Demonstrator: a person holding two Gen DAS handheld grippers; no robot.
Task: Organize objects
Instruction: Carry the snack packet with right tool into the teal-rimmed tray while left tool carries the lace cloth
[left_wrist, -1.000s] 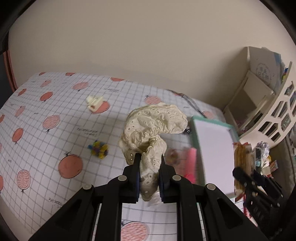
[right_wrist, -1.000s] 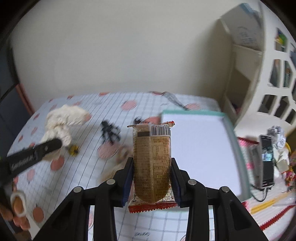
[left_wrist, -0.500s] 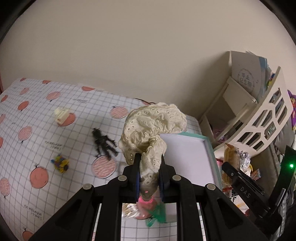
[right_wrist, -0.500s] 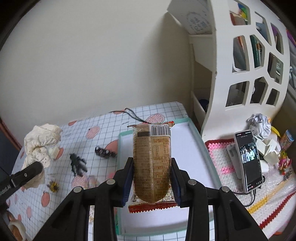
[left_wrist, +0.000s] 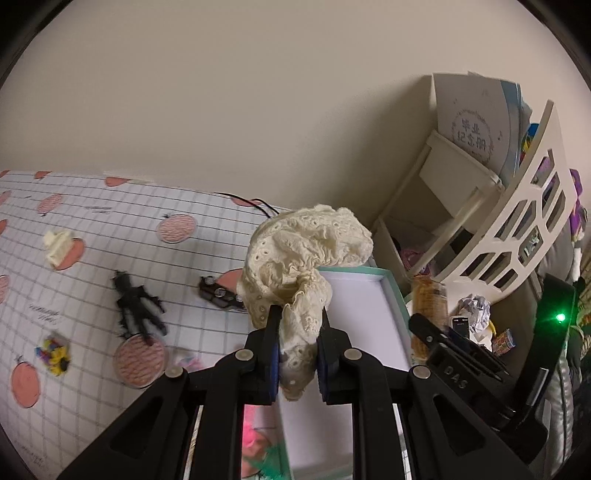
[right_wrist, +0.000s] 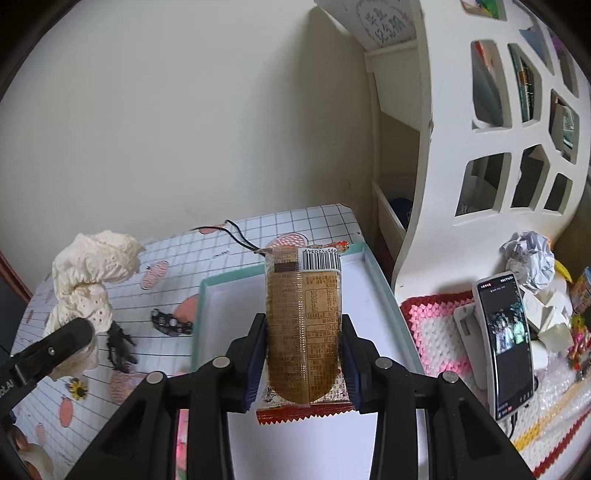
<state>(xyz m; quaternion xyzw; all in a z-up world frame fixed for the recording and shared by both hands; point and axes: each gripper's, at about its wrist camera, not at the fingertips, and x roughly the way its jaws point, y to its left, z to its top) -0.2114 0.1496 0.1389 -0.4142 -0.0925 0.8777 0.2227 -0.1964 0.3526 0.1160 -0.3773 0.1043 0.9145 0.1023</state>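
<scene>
The left gripper (left_wrist: 295, 350) fingers are pinched on a soft, light lace cloth (left_wrist: 303, 251); the right gripper (right_wrist: 303, 354) fingers clamp a crushable snack packet (right_wrist: 303, 317) mid-body, both held above the teal tray (right_wrist: 373, 269).

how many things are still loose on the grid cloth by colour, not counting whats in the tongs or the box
black: 2, a spiky toy and a small car
cream: 1, a clip
multicolour: 1, a small yellow-mixed trinket
pink: 1, a blurred piece by the left tongs, kind unclear
total: 5
</scene>
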